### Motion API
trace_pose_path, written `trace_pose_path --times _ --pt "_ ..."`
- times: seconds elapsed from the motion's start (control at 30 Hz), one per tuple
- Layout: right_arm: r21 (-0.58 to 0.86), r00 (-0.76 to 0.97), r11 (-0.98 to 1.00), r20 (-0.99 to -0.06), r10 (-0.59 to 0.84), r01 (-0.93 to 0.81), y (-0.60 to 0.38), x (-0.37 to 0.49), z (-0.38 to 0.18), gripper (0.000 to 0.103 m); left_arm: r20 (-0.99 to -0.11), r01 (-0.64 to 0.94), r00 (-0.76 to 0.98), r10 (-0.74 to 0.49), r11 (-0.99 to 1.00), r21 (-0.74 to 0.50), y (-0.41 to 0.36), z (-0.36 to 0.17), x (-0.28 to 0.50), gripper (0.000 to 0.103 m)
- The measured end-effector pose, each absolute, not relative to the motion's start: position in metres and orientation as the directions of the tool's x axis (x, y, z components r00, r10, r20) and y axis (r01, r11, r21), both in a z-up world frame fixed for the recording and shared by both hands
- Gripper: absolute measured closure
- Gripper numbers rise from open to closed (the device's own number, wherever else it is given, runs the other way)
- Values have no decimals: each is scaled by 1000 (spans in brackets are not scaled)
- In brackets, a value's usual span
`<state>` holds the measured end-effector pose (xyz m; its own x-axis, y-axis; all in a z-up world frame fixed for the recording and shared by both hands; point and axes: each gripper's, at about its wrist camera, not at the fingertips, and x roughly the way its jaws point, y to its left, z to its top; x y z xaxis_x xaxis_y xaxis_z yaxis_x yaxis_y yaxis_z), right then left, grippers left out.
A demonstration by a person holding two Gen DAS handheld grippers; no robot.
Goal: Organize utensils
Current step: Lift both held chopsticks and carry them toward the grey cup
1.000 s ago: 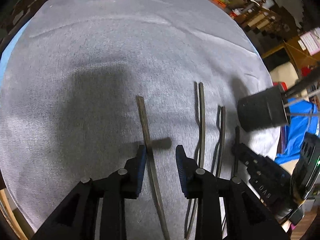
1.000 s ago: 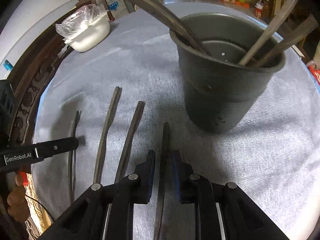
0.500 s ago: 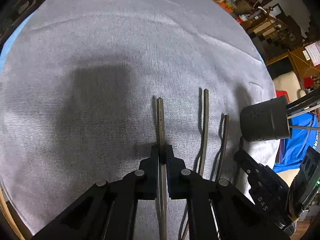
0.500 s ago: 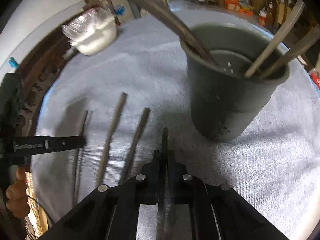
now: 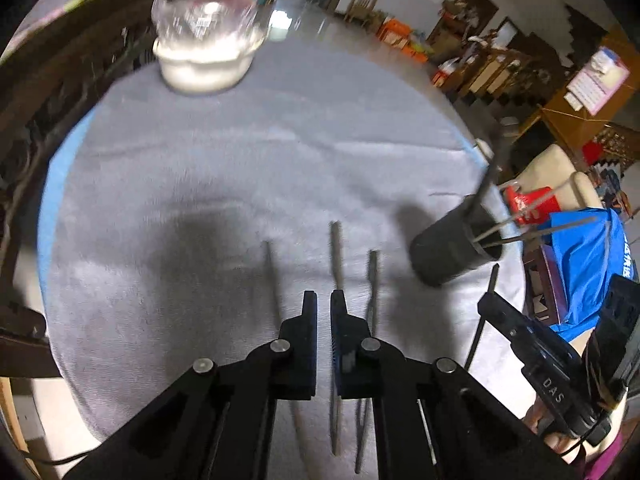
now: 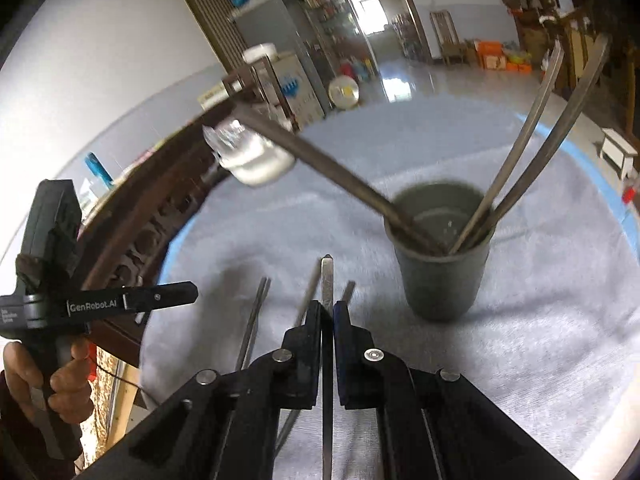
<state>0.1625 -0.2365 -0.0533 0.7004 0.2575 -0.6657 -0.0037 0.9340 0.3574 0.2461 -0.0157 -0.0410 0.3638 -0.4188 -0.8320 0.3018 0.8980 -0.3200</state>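
Both grippers have just clamped down, the left gripper [image 5: 324,300] pinching one flat metal utensil [image 5: 335,248] and the right gripper [image 6: 327,309] pinching another utensil [image 6: 327,280], with two more utensils [image 5: 372,280] lying on the grey tablecloth [image 5: 240,152] and the dark cup [image 6: 440,276] towards its right edge.

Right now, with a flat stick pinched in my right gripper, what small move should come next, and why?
Probably carry the right gripper forward and right until its flat stick hangs over the dark cup. The jaws are shut on the stick, and the cup stands upright with three utensils leaning on its rim, its middle open.
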Motion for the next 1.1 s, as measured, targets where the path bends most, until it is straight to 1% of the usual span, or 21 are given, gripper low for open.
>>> trace_pose_path --times 0.1,0.17,0.37,0.43,0.47,0.5,0.57,0.6,0.8,0.97,1.07,1.1 --pt "373 724 928 -637 265 -11 -240 154 -41 96 -814 342 399 -421 892 -294 -19 -27 238 97" --pt "378 733 926 -627 265 -12 -241 149 -36 96 -826 332 394 -404 900 -282 -21 -30 241 96" --pt "402 744 915 -611 269 -1 -245 142 -32 96 -887 119 289 -359 933 -339 8 -76 279 96" --pt "408 750 913 -604 267 4 -248 142 -31 96 -897 85 260 -359 933 -349 11 -88 287 95" --pt "412 749 911 -604 272 2 -248 143 -32 96 -901 76 247 -356 934 -349 10 -93 290 90" --pt "414 749 910 -604 273 2 -249 143 -32 96 -906 68 238 -349 937 -343 8 -97 293 80" --pt "418 750 908 -601 275 2 -253 143 -32 96 -911 62 229 -342 939 -337 2 -103 297 67" --pt "420 749 907 -602 278 1 -254 144 -32 96 -916 65 217 -338 941 -332 -2 -106 299 65" --pt "437 748 899 -601 283 11 -261 143 -36 96 -949 40 142 -282 959 -279 -17 -134 308 66" --pt "451 742 893 -601 296 8 -264 143 -38 96 -953 53 120 -278 960 -274 -31 -144 312 66" --pt "453 738 892 -604 300 9 -263 145 -39 96 -955 68 105 -278 960 -272 -39 -151 314 71" --pt "453 738 891 -604 301 8 -262 145 -40 96 -956 84 116 -270 962 -261 -42 -150 314 77"
